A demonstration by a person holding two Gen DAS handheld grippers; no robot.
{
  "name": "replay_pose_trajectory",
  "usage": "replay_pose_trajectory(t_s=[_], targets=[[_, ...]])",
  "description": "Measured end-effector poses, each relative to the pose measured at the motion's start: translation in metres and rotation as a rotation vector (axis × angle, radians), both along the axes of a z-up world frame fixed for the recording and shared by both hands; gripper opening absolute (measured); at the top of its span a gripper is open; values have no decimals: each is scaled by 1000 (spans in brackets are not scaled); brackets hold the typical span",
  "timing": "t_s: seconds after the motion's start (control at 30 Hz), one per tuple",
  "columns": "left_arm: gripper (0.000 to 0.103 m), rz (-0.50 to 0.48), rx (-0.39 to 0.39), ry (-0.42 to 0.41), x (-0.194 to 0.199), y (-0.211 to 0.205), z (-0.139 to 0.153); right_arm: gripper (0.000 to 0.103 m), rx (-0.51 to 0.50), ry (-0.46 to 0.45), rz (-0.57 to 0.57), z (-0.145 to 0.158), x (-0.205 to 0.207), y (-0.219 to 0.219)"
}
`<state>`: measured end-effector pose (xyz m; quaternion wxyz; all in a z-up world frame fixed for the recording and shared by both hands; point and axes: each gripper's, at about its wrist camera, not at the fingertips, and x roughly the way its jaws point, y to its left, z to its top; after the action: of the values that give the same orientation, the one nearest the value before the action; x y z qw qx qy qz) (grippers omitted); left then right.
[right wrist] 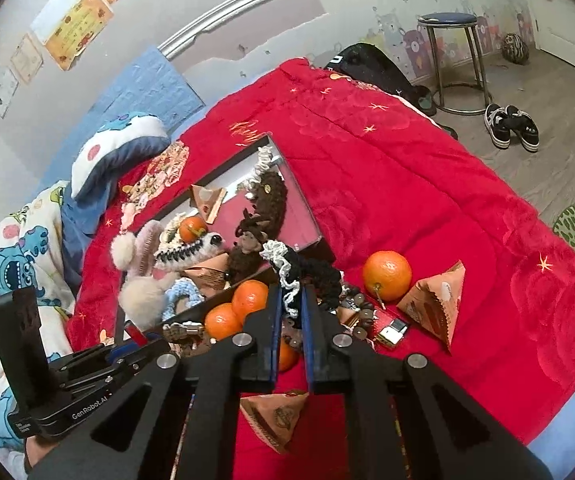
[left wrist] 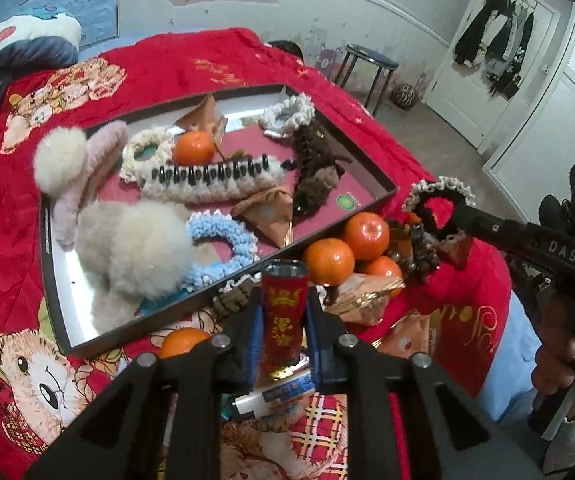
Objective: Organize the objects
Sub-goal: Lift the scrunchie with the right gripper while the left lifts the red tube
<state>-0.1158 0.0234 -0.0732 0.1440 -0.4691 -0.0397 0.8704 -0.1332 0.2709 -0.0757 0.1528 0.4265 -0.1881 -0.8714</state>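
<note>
Your left gripper (left wrist: pixel 283 320) is pinching a red lighter (left wrist: pixel 284 316) upright; right gripper (right wrist: pixel 290 312) is clamped on the black scrunchie (right wrist: pixel 307 274), looks lifted clear of the tray (left wrist: pixel 53 276).

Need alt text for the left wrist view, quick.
The left gripper grips an upright red lighter above a red quilt. Beyond it sits a black tray of scrunchies and fluffy hair clips, with tangerines beside it.

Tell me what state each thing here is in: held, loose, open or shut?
Left gripper: shut on the red cylindrical tube with gold print.
Right gripper: shut on the black crocheted scrunchie with white trim.
Shallow black-rimmed box: open, partly filled.
Orange tangerine inside the box: loose.
Brown triangular paper packet on the red quilt: lying free.
</note>
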Motion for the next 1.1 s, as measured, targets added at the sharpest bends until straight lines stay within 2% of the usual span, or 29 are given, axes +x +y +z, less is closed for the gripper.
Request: replay_pose_trajectory(t_s=[0.2,0.7,0.83,1.1], targets=[[19,15,31,18,2,-6,11,8,9,12,-1,4,4,-7],[19,16,9,34,9,0,24,8,-38,47,17,11,17,-7],[19,1,33,39,8,2,32,8,-48,49,28,14,15,-8],[19,1,0,95,6,-6,57,8,-12,94,123,38,13,-25]])
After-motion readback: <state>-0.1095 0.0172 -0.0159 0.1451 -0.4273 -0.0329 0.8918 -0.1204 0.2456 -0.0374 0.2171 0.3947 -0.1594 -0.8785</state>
